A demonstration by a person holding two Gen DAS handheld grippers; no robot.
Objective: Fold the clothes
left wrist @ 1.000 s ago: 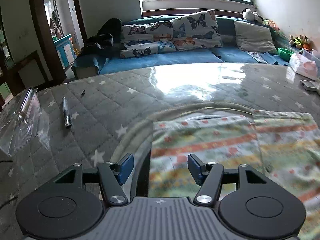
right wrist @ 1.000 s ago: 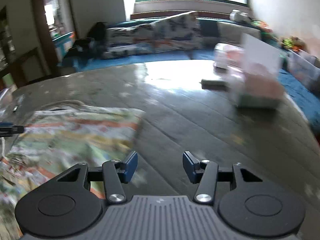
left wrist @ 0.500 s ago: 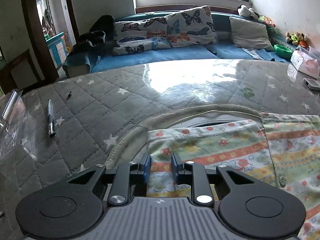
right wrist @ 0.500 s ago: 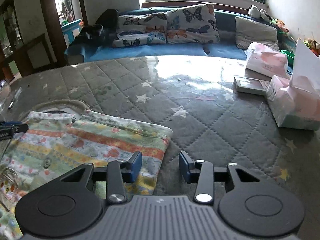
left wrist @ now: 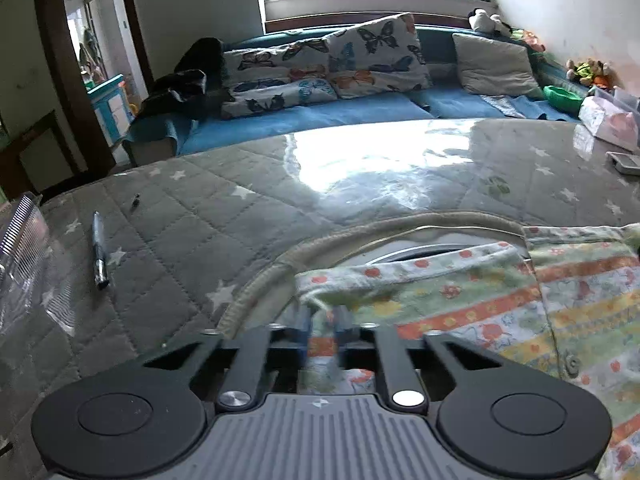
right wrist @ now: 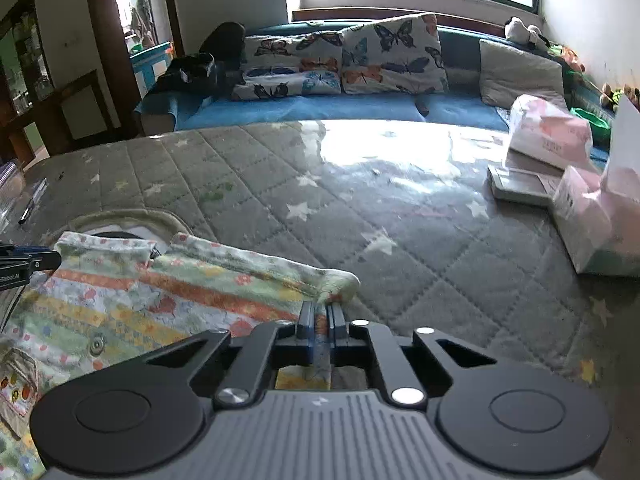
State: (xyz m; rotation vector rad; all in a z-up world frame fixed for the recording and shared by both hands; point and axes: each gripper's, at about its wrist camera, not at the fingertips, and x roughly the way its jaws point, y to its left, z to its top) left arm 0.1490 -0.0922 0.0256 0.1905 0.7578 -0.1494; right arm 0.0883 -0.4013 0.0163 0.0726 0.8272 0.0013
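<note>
Fabric slipping free looks like the main risk: each gripper pinches only a thin bit of the garment (right wrist: 168, 300) near a far corner, so an uneven lift or pull could tug one corner out or skew the fold. The striped, flowery garment lies spread on the quilted table cover (right wrist: 360, 208), well short of the tissue packs (right wrist: 592, 224). At its left far corner the left gripper (left wrist: 322, 326) is closed on the cloth; at its right far corner the right gripper (right wrist: 320, 316) is clamped on the hem. Both sit low and level, fingers pointing away across the cover.
</note>
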